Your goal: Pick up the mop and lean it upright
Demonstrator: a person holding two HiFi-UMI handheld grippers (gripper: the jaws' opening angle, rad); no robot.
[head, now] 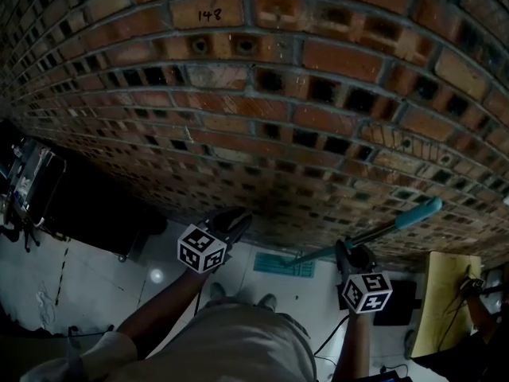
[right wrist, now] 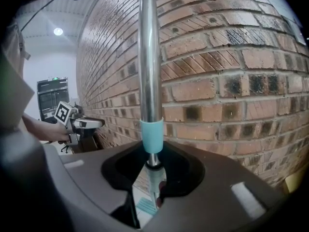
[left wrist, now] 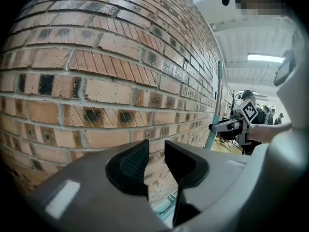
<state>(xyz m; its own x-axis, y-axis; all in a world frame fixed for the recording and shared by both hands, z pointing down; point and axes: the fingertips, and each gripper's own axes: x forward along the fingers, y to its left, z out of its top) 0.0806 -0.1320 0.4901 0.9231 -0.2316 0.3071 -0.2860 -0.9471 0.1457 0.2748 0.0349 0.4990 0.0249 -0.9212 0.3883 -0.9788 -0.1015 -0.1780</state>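
The mop stands nearly upright close to the brick wall (head: 262, 94). Its metal pole (right wrist: 150, 57) rises between the jaws of my right gripper (right wrist: 152, 166), which is shut on it just below a teal collar (right wrist: 152, 135). In the head view the teal handle end (head: 421, 211) lies against the wall, and the flat teal mop head (head: 284, 265) rests on the floor. My right gripper (head: 352, 255) grips the pole low down. Off to the left my left gripper (head: 231, 223) points at the wall. Its jaws (left wrist: 157, 161) stand a little apart with nothing between them. The pole (left wrist: 218, 95) shows at the right of the left gripper view.
A dark cart with equipment (head: 32, 181) stands at the left by the wall. At the right are a yellowish board (head: 445, 301), a black object on the floor (head: 402, 301) and another person's hand (head: 473, 289). White floor lies below me.
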